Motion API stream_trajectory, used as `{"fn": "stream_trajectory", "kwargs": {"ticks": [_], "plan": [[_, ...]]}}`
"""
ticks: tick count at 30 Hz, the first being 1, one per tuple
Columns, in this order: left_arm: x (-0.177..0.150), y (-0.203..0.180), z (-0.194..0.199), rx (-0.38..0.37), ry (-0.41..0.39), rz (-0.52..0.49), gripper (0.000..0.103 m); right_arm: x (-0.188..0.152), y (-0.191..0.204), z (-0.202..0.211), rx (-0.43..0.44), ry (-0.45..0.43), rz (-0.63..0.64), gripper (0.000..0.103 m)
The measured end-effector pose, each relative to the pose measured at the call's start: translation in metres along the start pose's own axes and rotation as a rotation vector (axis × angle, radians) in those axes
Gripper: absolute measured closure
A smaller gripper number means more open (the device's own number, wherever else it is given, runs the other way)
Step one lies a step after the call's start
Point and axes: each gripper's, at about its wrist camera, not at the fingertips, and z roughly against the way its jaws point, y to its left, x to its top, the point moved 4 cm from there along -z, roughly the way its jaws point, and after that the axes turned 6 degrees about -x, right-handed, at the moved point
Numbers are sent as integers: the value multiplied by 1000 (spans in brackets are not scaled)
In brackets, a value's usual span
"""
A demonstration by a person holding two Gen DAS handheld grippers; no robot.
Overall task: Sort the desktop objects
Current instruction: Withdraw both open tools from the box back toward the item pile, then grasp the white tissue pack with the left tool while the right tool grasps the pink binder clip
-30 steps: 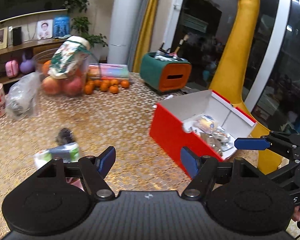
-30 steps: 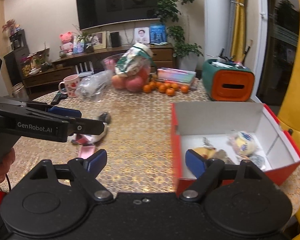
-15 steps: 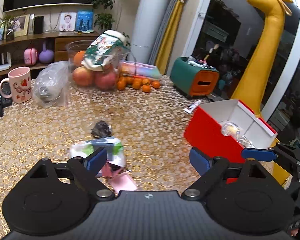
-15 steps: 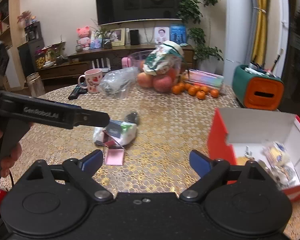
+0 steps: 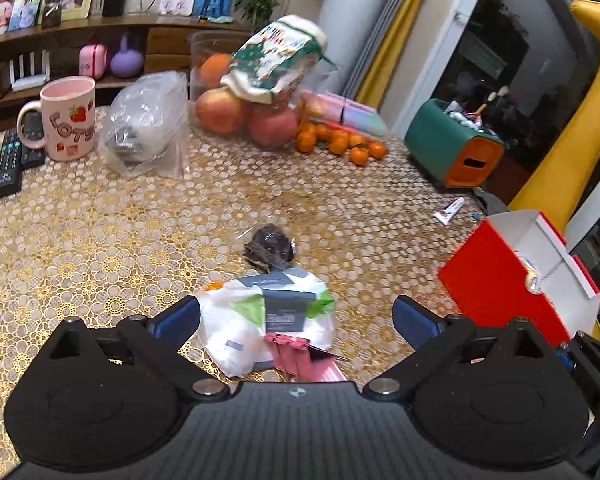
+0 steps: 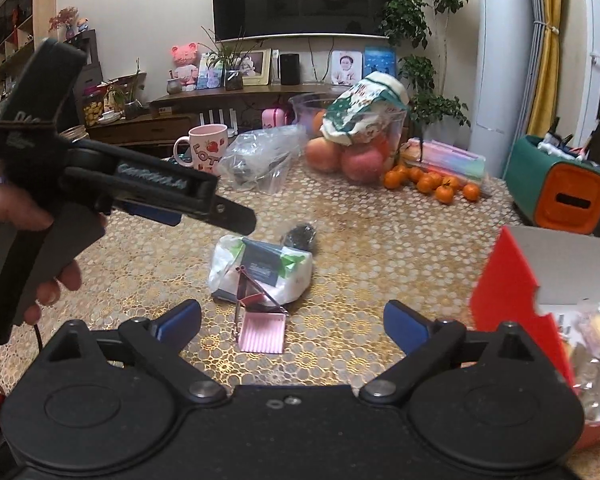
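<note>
Left gripper (image 5: 296, 316): fingers opening, wide, nothing gripped; white tissue pack (image 5: 268, 320) lies between them, possibly untouched.
Right gripper (image 6: 292, 316): fingers opening, empty.
Red box (image 6: 508, 292): right on worktop (image 5: 100, 240).

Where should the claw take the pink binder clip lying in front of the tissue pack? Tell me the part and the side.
Grip the pink binder clip across its ribbed body, one pad on each side edge, coming from above on the near side. The body lies flat, and its wire handles rise toward the tissue pack, so that far side is crowded. The right claw, jaws opening and empty, is nearest.
</note>
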Motion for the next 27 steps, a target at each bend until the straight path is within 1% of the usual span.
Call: {"fn": "stream_trajectory", "kwargs": {"ticks": [5, 13, 18, 21, 23, 27], "plan": [[1, 8, -17, 18, 15, 4, 0, -1, 16, -21, 16, 12, 45, 5], [3, 14, -38, 21, 35, 7, 0, -3, 37, -61, 25, 36, 110, 6], [2, 12, -54, 20, 61, -4, 0, -7, 42, -83, 31, 71, 100, 9], [2, 13, -62, 36, 69, -17, 0, -10, 47, -91, 38, 79, 100, 9], [3, 17, -66, 42, 71, -6, 0, -10, 49, -96, 40, 82, 106, 12], [3, 24, -71, 37, 82, 6, 0, -10, 50, -102, 42, 87, 103, 12]]}}
